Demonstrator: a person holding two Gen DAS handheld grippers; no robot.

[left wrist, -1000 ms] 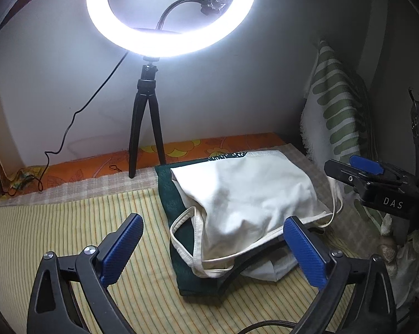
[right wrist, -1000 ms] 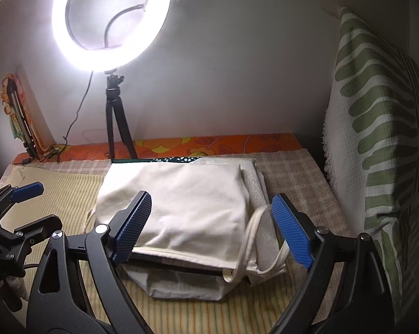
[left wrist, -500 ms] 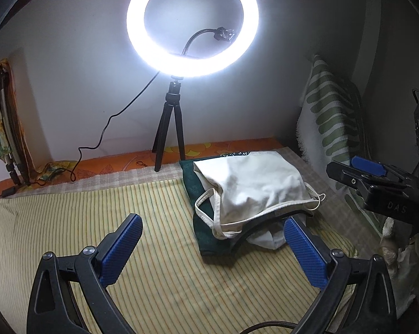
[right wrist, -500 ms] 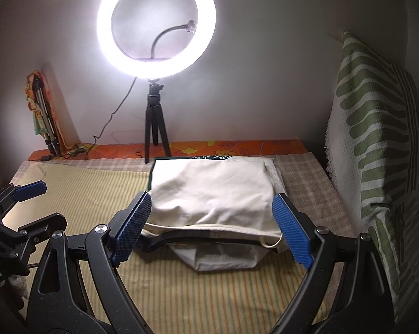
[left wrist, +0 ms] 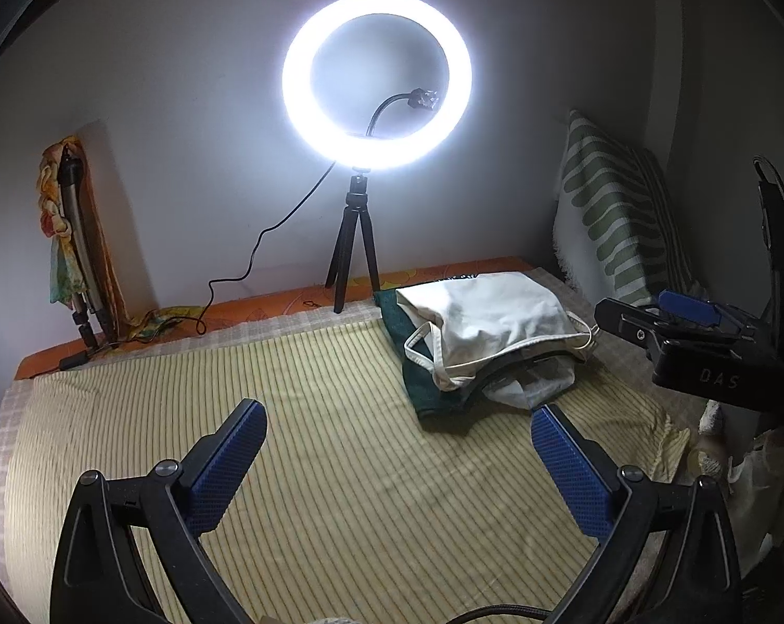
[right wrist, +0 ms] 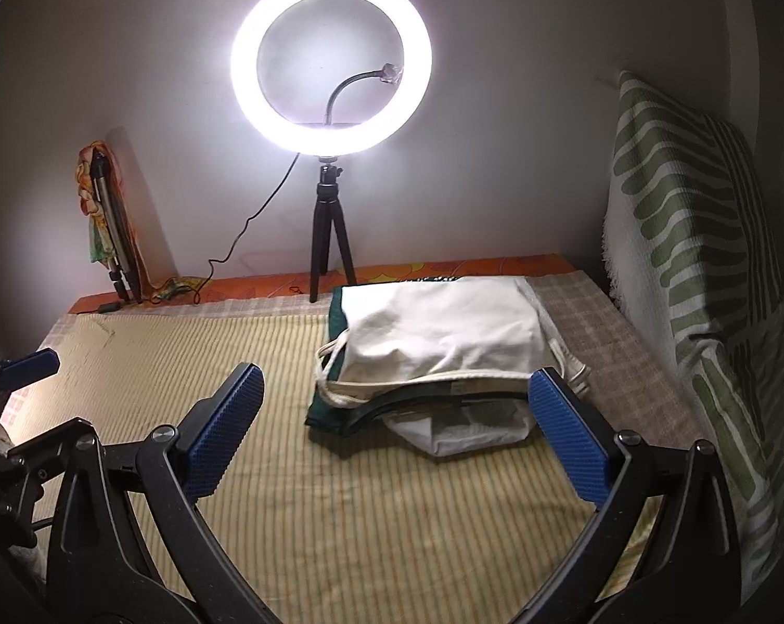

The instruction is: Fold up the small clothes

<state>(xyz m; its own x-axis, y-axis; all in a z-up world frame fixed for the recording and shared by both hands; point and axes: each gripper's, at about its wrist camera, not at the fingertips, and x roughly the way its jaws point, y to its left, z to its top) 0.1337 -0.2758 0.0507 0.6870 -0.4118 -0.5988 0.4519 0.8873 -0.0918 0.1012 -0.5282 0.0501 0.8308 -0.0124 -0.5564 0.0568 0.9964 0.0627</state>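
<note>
We are holding both tools low over the yellow-green striped bedspread point(right wrist: 392, 520), nothing in either. The right gripper point(right wrist: 394, 429) is standing wide, its blue ribbed pads still spreading apart, only bare cloth between them. The left gripper point(left wrist: 397, 460) is likewise gaping and gripping nothing. Looking ahead and a little to the right of both tools, we are seeing the pile of folded small clothes point(right wrist: 433, 359): a cream cotton piece with a cord-like edge on top, a dark green piece below, and a pale crumpled bit poking out at the near edge. In the right wrist view the pile is lying nearly straight ahead of the right gripper, near its right pad; in the left wrist view point(left wrist: 488, 335) it is sitting off to the right and farther away. We are judging the right hand the nearer one. The pile's long axis is running across our line of sight, roughly parallel to the back wall. Beyond it, the lit white ring lamp on a black tripod point(right wrist: 332, 78) is standing against the wall.
</note>
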